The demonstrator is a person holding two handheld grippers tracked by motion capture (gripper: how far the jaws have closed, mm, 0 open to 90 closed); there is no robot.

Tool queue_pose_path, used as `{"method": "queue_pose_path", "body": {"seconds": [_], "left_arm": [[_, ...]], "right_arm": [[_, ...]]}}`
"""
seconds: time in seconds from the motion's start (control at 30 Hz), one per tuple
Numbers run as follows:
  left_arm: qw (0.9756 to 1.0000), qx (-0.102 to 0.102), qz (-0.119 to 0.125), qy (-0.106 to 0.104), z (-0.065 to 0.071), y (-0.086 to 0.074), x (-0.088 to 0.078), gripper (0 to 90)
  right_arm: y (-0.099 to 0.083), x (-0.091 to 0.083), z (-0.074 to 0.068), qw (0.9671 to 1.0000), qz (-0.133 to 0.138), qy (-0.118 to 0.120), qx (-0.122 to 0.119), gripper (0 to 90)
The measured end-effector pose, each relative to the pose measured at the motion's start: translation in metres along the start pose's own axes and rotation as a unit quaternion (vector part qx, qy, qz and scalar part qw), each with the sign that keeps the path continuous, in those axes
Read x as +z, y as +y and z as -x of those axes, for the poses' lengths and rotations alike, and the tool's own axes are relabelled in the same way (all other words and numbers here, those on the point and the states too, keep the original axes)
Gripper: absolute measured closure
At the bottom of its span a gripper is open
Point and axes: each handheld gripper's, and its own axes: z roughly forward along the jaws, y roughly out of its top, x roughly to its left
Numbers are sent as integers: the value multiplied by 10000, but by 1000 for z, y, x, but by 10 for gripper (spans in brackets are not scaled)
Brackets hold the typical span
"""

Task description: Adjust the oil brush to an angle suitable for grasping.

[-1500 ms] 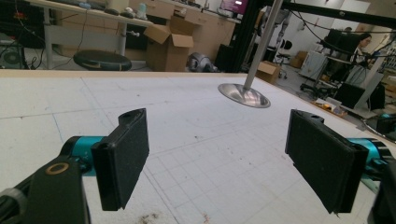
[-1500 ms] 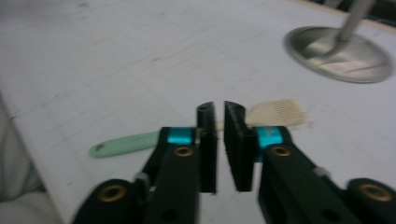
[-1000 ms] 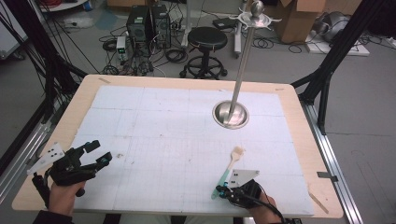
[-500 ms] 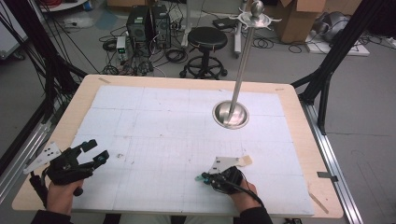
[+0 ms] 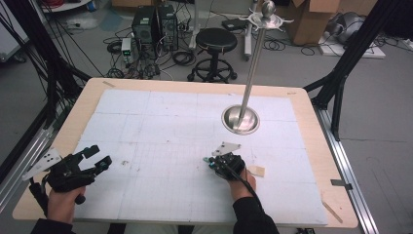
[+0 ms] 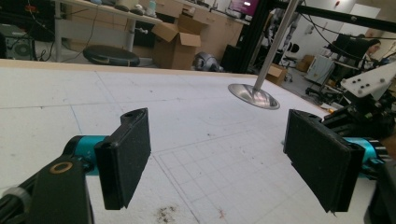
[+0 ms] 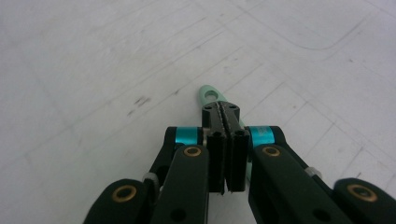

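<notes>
Wooden-edged surface, rectangular with rounded corners, covered almost edge to edge by a white sheet marked with a faint pencilled grid. Standing right of centre on the sheet: a round polished metal base bearing a tall upright pole. Noted near the right front: a small pale flat piece on the sheet, and a thin wooden stick on the bare rim.

Mint-green spatula clamped between closed jaws
</notes>
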Motion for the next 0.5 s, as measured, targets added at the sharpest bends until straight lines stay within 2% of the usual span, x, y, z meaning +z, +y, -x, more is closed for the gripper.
{"method": "queue_pose_path", "body": {"seconds": [0.07,0.13,0.2,0.23,0.33,0.37,0.47,0.5], "left_arm": [[10000,11,-16,42,-1,0,0,233],[10000,-3,-13,56,-2,0,0,233],[10000,-15,-5,57,-3,0,-1,233],[10000,-23,4,58,-3,-1,-1,233],[10000,-35,20,52,-3,0,-1,233],[10000,-24,9,45,-3,0,-1,234],[10000,-21,9,47,-3,0,-2,233],[10000,-20,9,47,-3,0,-2,234]], "right_arm": [[1,2,8,9991,64,149,392,890],[1,-5,17,9974,334,196,604,890],[2,-16,31,9948,544,-1,858,891],[2,-22,41,9932,585,-179,991,891],[-1,-29,61,9908,410,-590,1146,891],[-3,-30,67,9908,242,-707,1132,890],[-11,-31,72,9904,-82,-806,1117,890],[-14,-31,73,9907,-189,-856,1044,891]]}}
